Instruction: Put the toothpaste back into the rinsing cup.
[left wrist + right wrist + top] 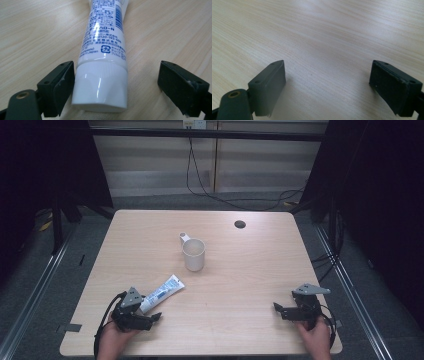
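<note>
Lying under soft light, pale wood-grain table [250, 285] with rounded corners and a small dark round hole [240, 224] near its far edge; beyond it grey floor, dark curtains on both sides, a pale wall with a black cable hanging down. Standing upright near the table's middle, cream mug [193, 254] with handle turned toward the far left; inside not visible from the high view. Lying flat on the near left part of the table, white toothpaste tube [161, 292] with blue print, cap end toward the person, flat end pointing toward the mug but well apart from it. Held low at the tube's cap, left gripper [156, 316], jaws spread wide on either side of the cap [100, 86]; one pad just beside it, possibly brushing, the other clearly apart, so not clamped. Resting at the near right, right gripper [278, 309], jaws spread with bare wood between them. Cut off at the bottom edge, both forearms; small print on the tube mostly too fine to read.
</note>
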Demonstrator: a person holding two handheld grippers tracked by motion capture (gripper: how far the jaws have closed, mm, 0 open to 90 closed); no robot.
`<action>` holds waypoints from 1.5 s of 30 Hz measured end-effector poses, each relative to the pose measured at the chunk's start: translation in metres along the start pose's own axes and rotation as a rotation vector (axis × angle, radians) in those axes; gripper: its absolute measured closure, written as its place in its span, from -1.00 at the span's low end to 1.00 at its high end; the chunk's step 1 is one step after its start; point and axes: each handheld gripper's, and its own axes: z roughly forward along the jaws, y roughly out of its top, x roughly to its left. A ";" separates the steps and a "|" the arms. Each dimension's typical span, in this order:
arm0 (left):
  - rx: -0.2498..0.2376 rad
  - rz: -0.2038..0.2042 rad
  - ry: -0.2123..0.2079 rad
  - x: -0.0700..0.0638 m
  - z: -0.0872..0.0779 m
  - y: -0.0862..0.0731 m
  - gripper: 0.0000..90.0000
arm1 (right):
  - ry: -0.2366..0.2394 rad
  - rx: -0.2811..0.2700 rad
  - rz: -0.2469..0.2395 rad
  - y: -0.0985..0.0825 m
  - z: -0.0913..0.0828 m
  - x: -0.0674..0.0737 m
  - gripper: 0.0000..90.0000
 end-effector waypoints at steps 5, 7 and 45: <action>-0.002 -0.074 -0.012 0.004 0.000 0.003 -0.64 | -0.001 -0.001 0.000 0.000 0.000 0.000 -0.71; 0.034 -0.067 0.006 0.005 -0.001 0.006 -0.64 | 0.000 0.000 0.000 0.000 0.000 0.000 -0.71; 0.270 -0.099 -0.047 0.022 0.001 0.088 -0.56 | -0.001 0.000 0.001 0.000 0.000 0.000 -0.71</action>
